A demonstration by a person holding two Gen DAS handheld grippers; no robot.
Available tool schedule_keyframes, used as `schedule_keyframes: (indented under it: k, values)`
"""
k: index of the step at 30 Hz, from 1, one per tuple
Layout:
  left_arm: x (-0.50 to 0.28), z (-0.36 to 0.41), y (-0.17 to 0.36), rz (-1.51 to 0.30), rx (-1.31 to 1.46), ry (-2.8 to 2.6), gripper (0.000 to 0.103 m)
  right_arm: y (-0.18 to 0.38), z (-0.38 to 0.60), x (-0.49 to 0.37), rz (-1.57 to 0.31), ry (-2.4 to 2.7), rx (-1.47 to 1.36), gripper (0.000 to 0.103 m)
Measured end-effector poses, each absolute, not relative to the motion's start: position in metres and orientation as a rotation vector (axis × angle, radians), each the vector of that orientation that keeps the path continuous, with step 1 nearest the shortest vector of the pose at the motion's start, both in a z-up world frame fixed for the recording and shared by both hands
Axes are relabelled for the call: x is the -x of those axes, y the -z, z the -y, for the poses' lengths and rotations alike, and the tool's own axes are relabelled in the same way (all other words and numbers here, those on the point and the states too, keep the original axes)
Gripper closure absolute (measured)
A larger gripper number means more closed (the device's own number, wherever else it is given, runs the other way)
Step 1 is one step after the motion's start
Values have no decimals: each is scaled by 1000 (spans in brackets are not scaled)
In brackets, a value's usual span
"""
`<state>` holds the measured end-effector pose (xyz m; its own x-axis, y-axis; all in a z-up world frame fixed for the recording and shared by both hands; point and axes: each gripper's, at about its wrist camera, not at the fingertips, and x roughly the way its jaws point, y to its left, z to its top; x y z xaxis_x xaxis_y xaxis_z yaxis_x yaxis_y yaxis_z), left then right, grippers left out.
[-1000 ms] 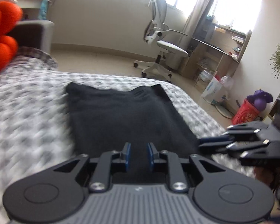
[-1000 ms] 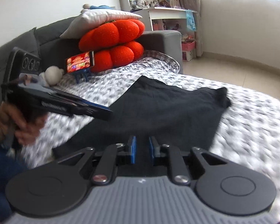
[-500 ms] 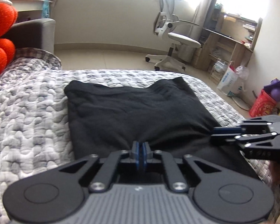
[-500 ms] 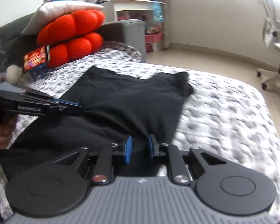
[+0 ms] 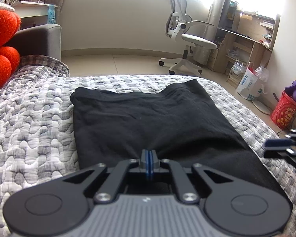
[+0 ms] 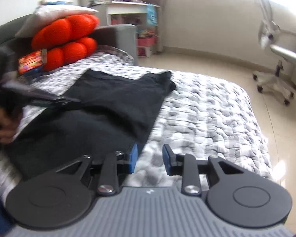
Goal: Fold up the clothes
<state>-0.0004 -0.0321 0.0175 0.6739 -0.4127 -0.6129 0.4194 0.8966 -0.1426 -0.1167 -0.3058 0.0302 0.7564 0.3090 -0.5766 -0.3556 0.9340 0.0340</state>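
Garment count: we are handling one black garment (image 5: pixel 148 122), lying flat on the quilted bedspread (image 5: pixel 29 130) with its far hem toward 12 o'clock in the left wrist view.
Gripper count: we are holding two.
Left gripper (image 5: pixel 148 159): we are pinching its blue pads fully together at the garment's near edge; cloth is puckering toward the tips, so it appears to be gripping a fold, though the pinch point itself is hard to see.
Right gripper (image 6: pixel 149 159): we are holding its fingers wide apart; the left pad (image 6: pixel 132 158) is sitting at the garment's right edge, the other over bare quilt. In the left wrist view it is showing at 3 o'clock, just off the cloth.
Cushion count: we are seeing one red lobed cushion (image 6: pixel 67 39) at 10 o'clock in the right wrist view, with a pale pillow (image 6: pixel 55 17) on top.
Phone count: one lit screen (image 6: pixel 30 63) is leaning against the cushion.
Chair count: one white office chair (image 5: pixel 187 43) is standing on the floor at 1 o'clock.
Edges: the garment's left and right sides are running straight toward the far hem; the far corners are rising slightly.
Open room: bare quilt is showing on both sides of the garment and beyond its far hem.
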Motion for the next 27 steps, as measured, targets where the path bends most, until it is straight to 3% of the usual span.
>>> schedule_keyframes:
  k: [6,14,27]
  values:
    - [2,34,-17,-681,-10,455,99,-43,289,162,-589,-657,149,50]
    - [7,37,-16,-663,-17,427,99,-18,269,158,-659,-775,202,50]
    - [20,37,-11,-584,-30,414,99,-10,284,175,-611,-728,317,45]
